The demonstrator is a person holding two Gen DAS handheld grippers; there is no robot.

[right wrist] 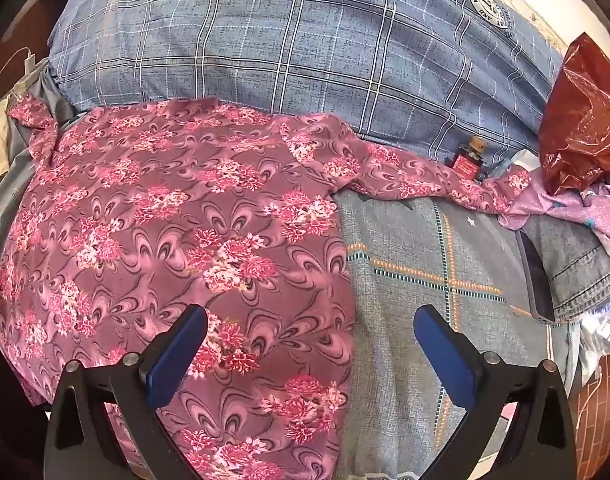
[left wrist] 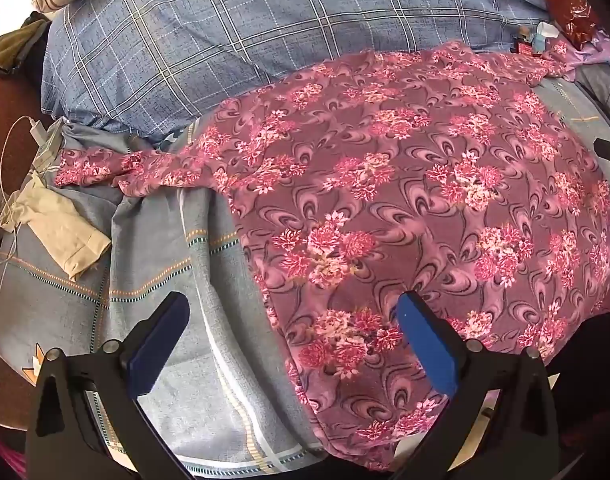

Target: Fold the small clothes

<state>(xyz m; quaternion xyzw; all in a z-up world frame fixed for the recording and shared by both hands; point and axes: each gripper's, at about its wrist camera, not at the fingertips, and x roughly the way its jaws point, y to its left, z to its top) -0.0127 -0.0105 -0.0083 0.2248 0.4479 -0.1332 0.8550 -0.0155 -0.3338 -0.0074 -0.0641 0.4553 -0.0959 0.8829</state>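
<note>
In the left wrist view, the left gripper point(left wrist: 291, 312) is hovering with its jaws spread wide and nothing between them, straddling the left side edge of the floral garment point(left wrist: 405, 200). That garment is lying spread flat on the grey bedsheet point(left wrist: 177, 240), one sleeve point(left wrist: 117, 168) trailing out toward a folded beige cloth point(left wrist: 61, 232), with the plaid pillow point(left wrist: 225, 40) beyond.

In the right wrist view, the right gripper point(right wrist: 311, 320) is likewise gaping wide and gripping nothing, poised over the garment's right edge; the other sleeve point(right wrist: 425, 176) is reaching toward a small red bottle point(right wrist: 467, 164). The fabric is looking thin, light and limp, probably slippery, so pinching a sleeve end or a hem corner seems wisest
</note>
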